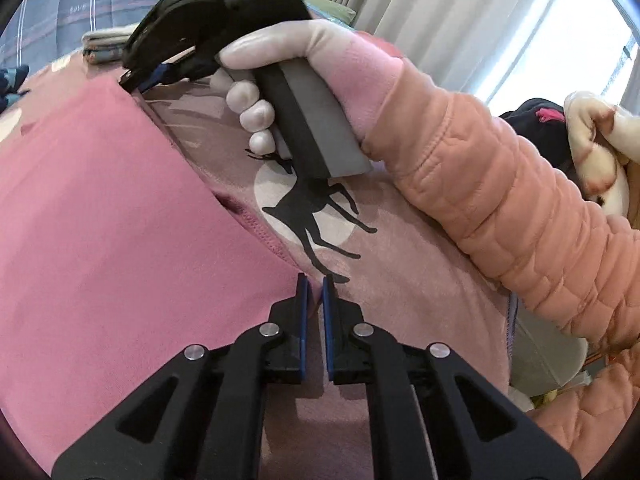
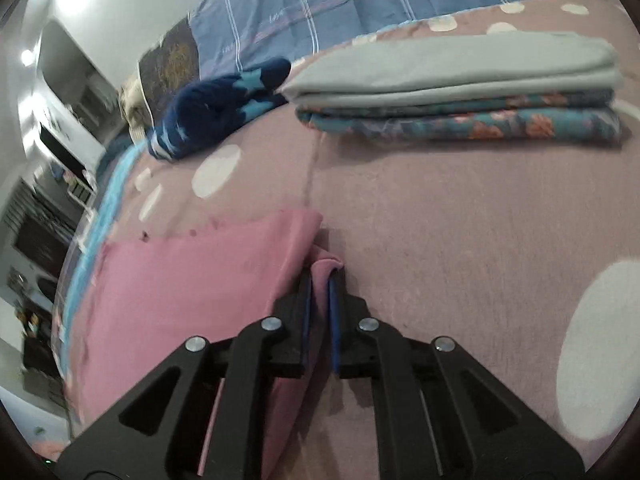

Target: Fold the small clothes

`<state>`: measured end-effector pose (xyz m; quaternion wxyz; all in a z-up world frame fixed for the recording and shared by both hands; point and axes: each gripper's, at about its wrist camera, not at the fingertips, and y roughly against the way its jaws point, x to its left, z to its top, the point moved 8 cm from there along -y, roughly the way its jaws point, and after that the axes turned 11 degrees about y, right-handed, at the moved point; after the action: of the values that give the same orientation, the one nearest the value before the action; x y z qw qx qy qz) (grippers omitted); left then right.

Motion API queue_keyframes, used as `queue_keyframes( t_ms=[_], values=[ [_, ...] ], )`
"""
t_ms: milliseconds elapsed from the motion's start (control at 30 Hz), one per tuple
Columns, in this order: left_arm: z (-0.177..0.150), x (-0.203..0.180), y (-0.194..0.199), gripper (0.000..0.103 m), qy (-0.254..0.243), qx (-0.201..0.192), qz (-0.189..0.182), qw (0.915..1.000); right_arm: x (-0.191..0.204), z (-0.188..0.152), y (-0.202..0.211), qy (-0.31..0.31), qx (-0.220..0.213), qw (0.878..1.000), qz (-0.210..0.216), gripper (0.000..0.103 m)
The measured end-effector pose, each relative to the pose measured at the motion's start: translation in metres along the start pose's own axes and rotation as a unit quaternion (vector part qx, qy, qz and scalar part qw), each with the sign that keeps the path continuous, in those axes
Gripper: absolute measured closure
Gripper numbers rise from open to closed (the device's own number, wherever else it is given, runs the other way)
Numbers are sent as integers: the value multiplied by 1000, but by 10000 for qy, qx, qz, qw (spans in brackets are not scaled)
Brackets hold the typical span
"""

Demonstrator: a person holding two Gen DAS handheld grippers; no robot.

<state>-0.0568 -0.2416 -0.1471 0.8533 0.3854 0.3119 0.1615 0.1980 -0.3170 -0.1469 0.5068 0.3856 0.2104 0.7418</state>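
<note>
A pink garment (image 1: 120,220) lies flat on a bed (image 2: 460,208) covered by a mauve blanket with white dots and a black deer print (image 1: 312,208).

In the left wrist view, the left tool (image 1: 315,292) points down at the garment's near edge. Its jaws are narrow, and a small pinch of pink cloth shows between the blue pads (image 1: 303,320), so it is gripping the garment's hem.

The right tool (image 2: 320,284) is seen in its own view with jaws equally narrow, clamped on a fold of the pink cloth that bunches up just past the tips. From the left wrist view the same tool (image 1: 134,78) reaches the garment's far edge, held by a hand (image 1: 256,92) in a white glove with a quilted peach sleeve (image 1: 500,208) behind it.

Both tools hold the same edge of the garment, 1 at each end.

Further up the bed, well apart from the garment, sits a stack of 2 folded pieces: a grey one (image 2: 452,68) on top of a floral one (image 2: 460,124). To their left lies a navy item with light blue stars (image 2: 212,108). A blue plaid cover (image 2: 360,0) lies beyond.
</note>
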Motion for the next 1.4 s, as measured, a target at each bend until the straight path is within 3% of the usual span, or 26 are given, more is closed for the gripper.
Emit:
queue_keyframes(
  t_ms=[67, 133, 200, 300, 400, 433, 467, 500, 600, 667, 767, 800, 867, 900, 967, 1067, 1167, 1400],
  values=[
    [-1, -5, 2, 85, -134, -42, 15, 9999, -5, 3, 19, -157, -199, 9991, -354, 82],
    [5, -3, 5, 73, -215, -89, -27, 9997, -3, 4, 43, -11, -416, 9966, -711, 82],
    [2, -9, 13, 67, -275, -168, -30, 9995, 19, 0, 71, 159, -619, 9971, -415, 82],
    [-1, -8, 33, 65, -164, -338, -143, 9992, 64, -24, 91, 638, -587, 9960, 194, 82],
    [-12, 8, 71, 58, 113, -702, -96, 9974, 92, -64, 82, 1101, -94, 9933, 339, 79],
    [-17, 16, 85, 56, 222, -836, 9, 9963, 93, -80, 71, 1276, 194, 9916, 89, 79],
    [-21, 25, 97, 54, 324, -965, 129, 9947, 87, -97, 57, 1513, 537, 9860, -446, 80],
    [-27, 40, 114, 53, 490, -1173, 347, 9913, 84, -104, 50, 1647, 640, 9816, -721, 81],
    [-49, 92, 175, 52, 1126, -1799, 970, 9724, 92, -100, 59, 1619, 512, 9799, -1045, 78],
    [-73, 124, 215, 52, 1614, -2193, 1315, 9532, 116, -84, 71, 1751, 267, 9794, -970, 78],
    [-119, 175, 273, 52, 2382, -2786, 1770, 9134, 167, -66, 69, 2284, 218, 9697, -841, 74],
    [-141, 195, 292, 52, 2685, -2947, 1946, 8962, 187, -60, 62, 2445, 233, 9665, -752, 73],
    [-162, 212, 307, 57, 2891, -2925, 2307, 8818, 224, -46, 43, 2682, 277, 9612, -574, 72],
    [-173, 219, 311, 61, 2863, -2824, 2569, 8788, 244, -40, 33, 2803, 289, 9582, -496, 72],
    [-182, 223, 307, 63, 2816, -2679, 2642, 8827, 281, -30, 8, 3006, 341, 9525, -347, 72],
    [-182, 236, 298, 63, 2918, -2626, 2222, 8925, 338, -21, -27, 3200, 562, 9458, -4, 73],
    [-175, 255, 293, 63, 3033, -2660, 1686, 8994, 386, -6, -65, 3364, 785, 9384, 74, 73],
    [-158, 275, 276, 61, 3179, -2508, 1068, 9081, 449, 8, -153, 3869, 1432, 9103, -353, 73]
  ],
)
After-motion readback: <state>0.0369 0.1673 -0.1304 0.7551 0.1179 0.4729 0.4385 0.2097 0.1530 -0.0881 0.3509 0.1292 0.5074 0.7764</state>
